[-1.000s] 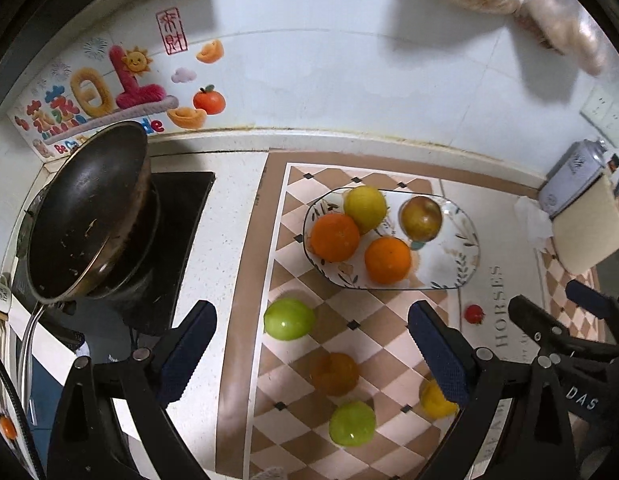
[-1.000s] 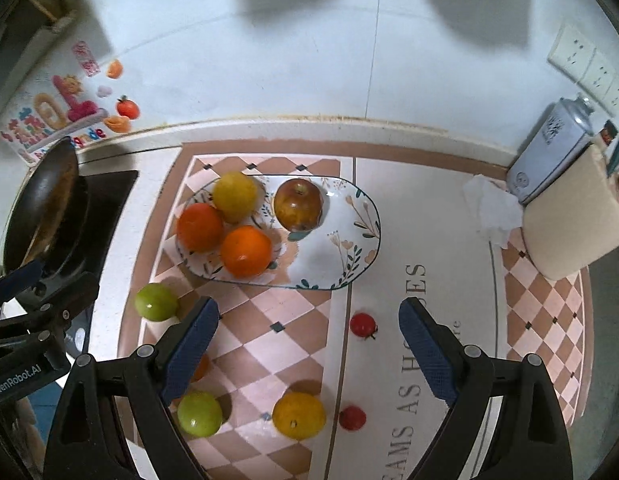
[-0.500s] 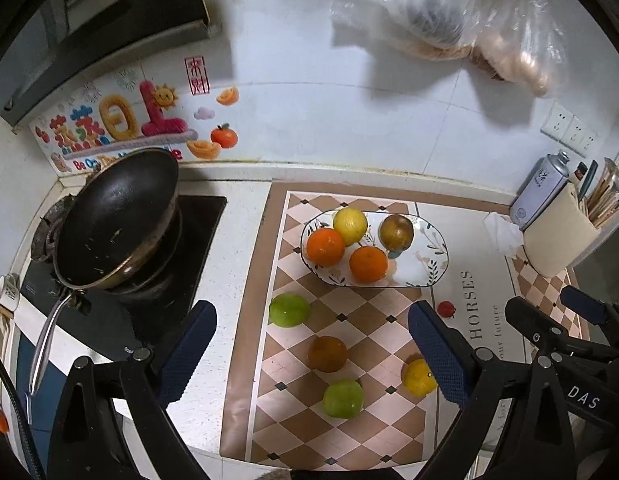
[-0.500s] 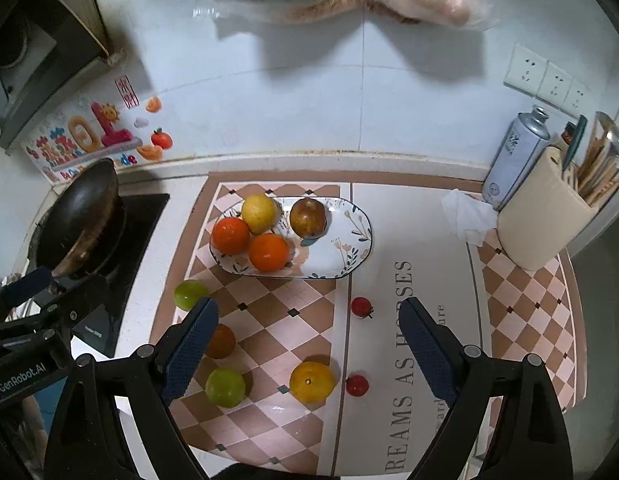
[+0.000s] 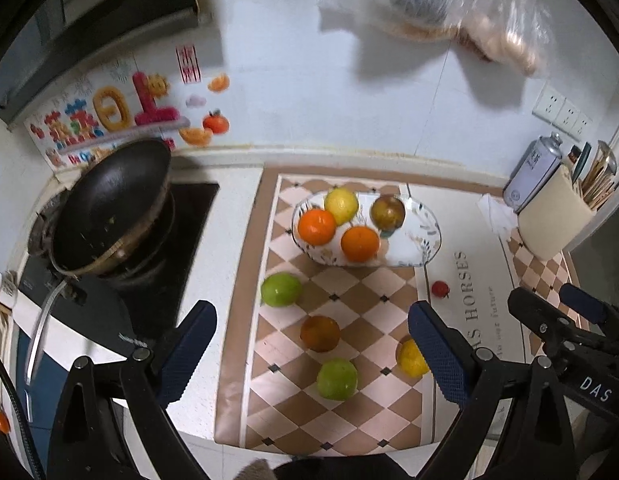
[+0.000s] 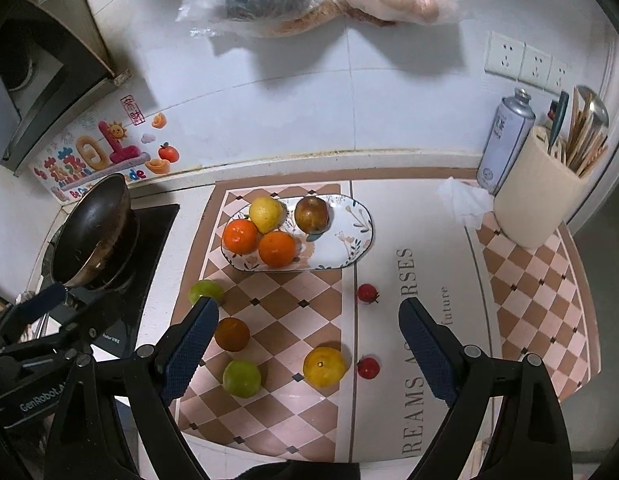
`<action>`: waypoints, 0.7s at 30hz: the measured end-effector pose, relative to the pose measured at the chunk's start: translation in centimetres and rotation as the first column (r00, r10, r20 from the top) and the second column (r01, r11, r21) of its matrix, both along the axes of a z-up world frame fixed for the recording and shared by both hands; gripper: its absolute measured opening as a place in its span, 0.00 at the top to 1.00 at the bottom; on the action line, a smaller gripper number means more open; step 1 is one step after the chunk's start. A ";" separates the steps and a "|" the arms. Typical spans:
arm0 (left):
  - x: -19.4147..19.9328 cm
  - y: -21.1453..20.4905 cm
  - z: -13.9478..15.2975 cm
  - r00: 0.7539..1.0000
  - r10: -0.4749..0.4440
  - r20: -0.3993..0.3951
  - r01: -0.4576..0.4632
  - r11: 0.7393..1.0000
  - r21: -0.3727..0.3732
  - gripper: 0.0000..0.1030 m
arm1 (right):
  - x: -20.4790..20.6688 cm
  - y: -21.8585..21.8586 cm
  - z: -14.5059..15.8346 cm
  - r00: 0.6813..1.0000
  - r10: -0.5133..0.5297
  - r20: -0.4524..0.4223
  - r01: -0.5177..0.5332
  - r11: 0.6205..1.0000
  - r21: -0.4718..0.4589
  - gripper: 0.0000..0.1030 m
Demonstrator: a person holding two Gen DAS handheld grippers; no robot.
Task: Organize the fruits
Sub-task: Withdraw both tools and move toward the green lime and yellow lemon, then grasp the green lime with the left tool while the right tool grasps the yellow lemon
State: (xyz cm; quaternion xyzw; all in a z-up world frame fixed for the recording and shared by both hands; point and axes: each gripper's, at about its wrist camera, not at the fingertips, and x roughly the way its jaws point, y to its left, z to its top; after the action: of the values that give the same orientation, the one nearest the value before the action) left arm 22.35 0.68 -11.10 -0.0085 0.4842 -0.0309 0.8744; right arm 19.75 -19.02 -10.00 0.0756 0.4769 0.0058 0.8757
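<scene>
both tongs, left (image 5: 311, 346) and right (image 6: 307, 342), hang spread and empty over loose fruit low on the bench mat, where the yellow orange (image 6: 324, 366) could roll off the near edge if nudged instead of reaching the plate (image 6: 351, 250).

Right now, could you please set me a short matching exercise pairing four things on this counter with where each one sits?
Things:
1. lemon
2. wok
3. spray can
4. cherry tomatoes

Places:
A. on the stove
B. on the plate
C. beside the utensil holder
D. loose on the mat

Pairs: 1-B, 2-A, 3-C, 4-D
</scene>
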 end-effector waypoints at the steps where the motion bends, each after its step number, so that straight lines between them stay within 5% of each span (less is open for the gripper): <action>1: 0.2 0.0 -0.5 1.000 0.002 -0.017 -0.002 1.000 -0.001 0.01 | 0.1 -0.3 -0.5 1.000 -0.004 -0.014 0.004 1.000 0.006 0.09; 7: 1.8 -0.5 -7.2 0.979 -0.006 -0.203 -0.001 0.999 -0.033 0.01 | 1.6 -2.6 -8.0 0.980 -0.002 -0.201 0.021 0.996 0.092 0.09; 13: 2.5 -2.0 -14.9 0.916 -0.030 -0.401 0.005 0.998 -0.064 0.01 | 2.5 -4.0 -16.5 0.932 0.012 -0.361 0.060 0.981 0.186 0.10; 18: 3.0 -3.8 -20.0 0.864 -0.039 -0.503 0.024 0.999 -0.037 0.01 | 3.1 -4.5 -19.4 0.914 0.015 -0.406 0.077 0.975 0.207 0.10; 21: 3.0 -4.5 -21.8 0.849 -0.040 -0.527 0.032 0.999 -0.025 0.13 | 3.7 -4.5 -20.2 0.908 0.025 -0.419 0.069 0.976 0.208 0.10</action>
State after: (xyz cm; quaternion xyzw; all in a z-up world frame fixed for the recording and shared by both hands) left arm 25.37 -3.79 -32.93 -0.0140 0.7052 -0.0474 0.7073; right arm 23.45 -23.55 -30.23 0.1760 0.6492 0.0320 0.7393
